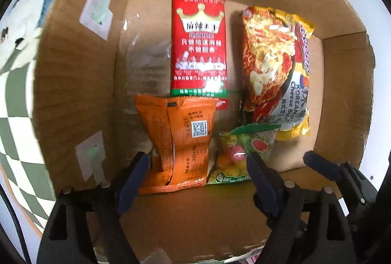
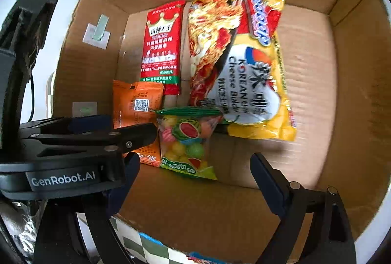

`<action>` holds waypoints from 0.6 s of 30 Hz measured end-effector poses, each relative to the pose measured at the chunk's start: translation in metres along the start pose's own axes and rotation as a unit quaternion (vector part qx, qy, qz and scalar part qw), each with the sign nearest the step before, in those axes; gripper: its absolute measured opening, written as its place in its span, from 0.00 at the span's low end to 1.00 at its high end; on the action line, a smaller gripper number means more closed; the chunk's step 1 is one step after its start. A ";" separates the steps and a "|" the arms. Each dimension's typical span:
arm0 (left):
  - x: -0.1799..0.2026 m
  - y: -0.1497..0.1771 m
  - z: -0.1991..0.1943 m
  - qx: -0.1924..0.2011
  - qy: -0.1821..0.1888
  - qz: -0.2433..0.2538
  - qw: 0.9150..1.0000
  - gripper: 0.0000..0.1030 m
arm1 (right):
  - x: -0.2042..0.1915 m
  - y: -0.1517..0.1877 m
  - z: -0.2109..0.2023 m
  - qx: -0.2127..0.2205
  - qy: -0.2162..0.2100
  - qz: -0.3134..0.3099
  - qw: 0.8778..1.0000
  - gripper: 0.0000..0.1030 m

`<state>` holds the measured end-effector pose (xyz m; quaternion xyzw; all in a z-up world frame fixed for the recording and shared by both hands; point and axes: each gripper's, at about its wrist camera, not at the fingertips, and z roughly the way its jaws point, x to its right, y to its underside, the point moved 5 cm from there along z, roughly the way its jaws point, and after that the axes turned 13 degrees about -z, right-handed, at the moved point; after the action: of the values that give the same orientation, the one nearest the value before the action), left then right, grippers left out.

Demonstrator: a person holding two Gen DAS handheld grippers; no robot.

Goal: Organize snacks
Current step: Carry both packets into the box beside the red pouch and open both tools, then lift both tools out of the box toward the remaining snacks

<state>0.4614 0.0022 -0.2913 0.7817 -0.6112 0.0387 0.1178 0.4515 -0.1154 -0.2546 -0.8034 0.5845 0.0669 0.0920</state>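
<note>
An open cardboard box (image 1: 73, 83) (image 2: 317, 83) holds several snacks. A red crown packet (image 1: 199, 49) (image 2: 162, 46) lies at the back. A yellow Korean cheese noodle pack (image 1: 276, 73) (image 2: 242, 63) lies to its right. An orange packet (image 1: 178, 144) (image 2: 136, 105) and a fruit candy bag (image 1: 240, 154) (image 2: 187, 142) lie in front. My left gripper (image 1: 198, 166) is open above the orange packet, holding nothing. My right gripper (image 2: 195, 163) is open and empty over the candy bag. The left gripper's body (image 2: 73, 142) shows in the right wrist view.
A green and white checkered cloth (image 1: 14, 102) (image 2: 146, 247) lies under the box. White adhesive hooks (image 1: 97, 12) (image 2: 97, 29) stick to the box's left wall. The right half of the box floor (image 2: 305, 73) is bare cardboard.
</note>
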 end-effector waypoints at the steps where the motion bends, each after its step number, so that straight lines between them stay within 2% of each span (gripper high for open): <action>1: 0.000 0.002 -0.004 0.009 -0.002 0.001 1.000 0.79 | 0.002 0.001 -0.004 0.005 0.002 0.002 1.000 0.91; 8: 0.001 0.015 -0.040 0.096 -0.024 0.019 0.995 0.79 | 0.012 0.018 -0.047 0.049 0.034 0.021 0.998 0.91; 15: -0.010 0.037 -0.093 0.183 -0.015 0.028 0.983 0.79 | 0.013 0.040 -0.094 0.112 0.075 0.024 0.991 0.91; 18: -0.008 0.057 -0.115 0.221 -0.010 0.034 0.975 0.79 | 0.008 0.051 -0.117 0.147 0.087 0.023 0.985 0.91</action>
<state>0.4140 0.0238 -0.1735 0.7672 -0.6153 0.1692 -0.0651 0.4057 -0.1640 -0.1460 -0.7699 0.6124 -0.0884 0.1565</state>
